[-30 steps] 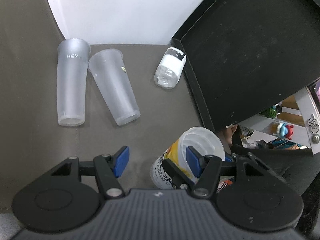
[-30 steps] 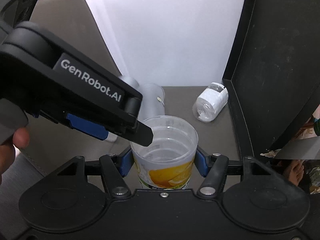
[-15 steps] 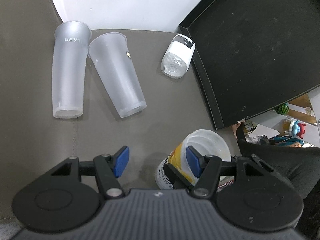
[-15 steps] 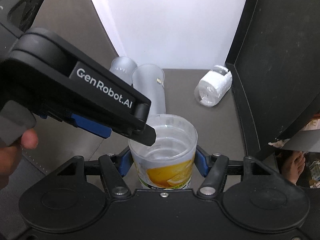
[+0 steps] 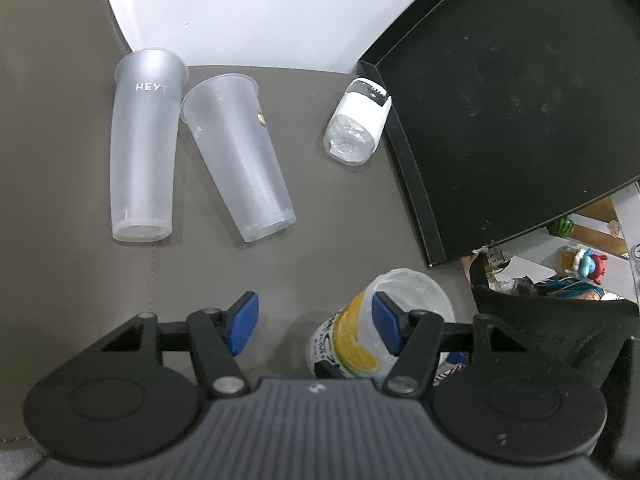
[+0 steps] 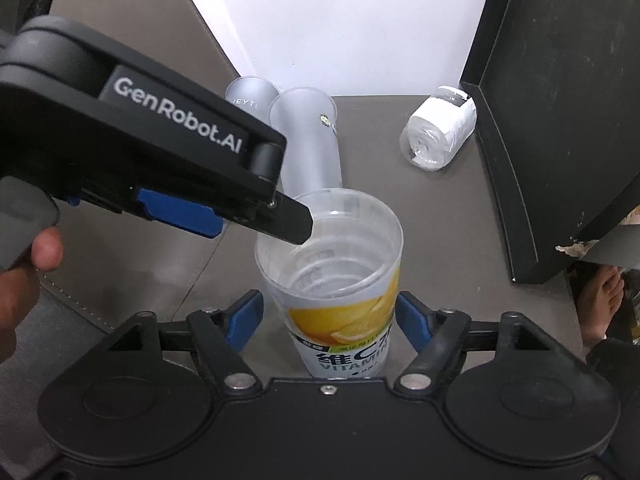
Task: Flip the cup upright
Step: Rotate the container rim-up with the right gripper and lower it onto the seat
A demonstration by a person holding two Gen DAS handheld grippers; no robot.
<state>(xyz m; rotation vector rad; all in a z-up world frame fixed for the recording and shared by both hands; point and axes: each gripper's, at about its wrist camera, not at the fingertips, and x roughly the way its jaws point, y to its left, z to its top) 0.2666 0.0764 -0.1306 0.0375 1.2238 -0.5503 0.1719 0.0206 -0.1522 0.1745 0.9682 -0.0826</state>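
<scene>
Between the blue pads of the right gripper stands the cup, upright on the grey table, its mouth open to the camera and a lemon picture on its side. The jaws are spread wide, with a gap showing on both sides of the cup, so they hold nothing. From the left, the left gripper reaches over the cup's rim; its jaws are also wide open, and one black finger tip sits at or just above the near-left part of the rim, though contact cannot be told. In the left wrist view the cup lies behind the right-hand pad rather than between the two.

Farther back, two frosted cups lie on their sides close together, one marked with white letters and one plain. A small bottle with a white label lies just beside the edge of a black tray, which stands tilted along the table's right side. Bare table lies between the upright cup and these things, while the tray's corner is near on the right.
</scene>
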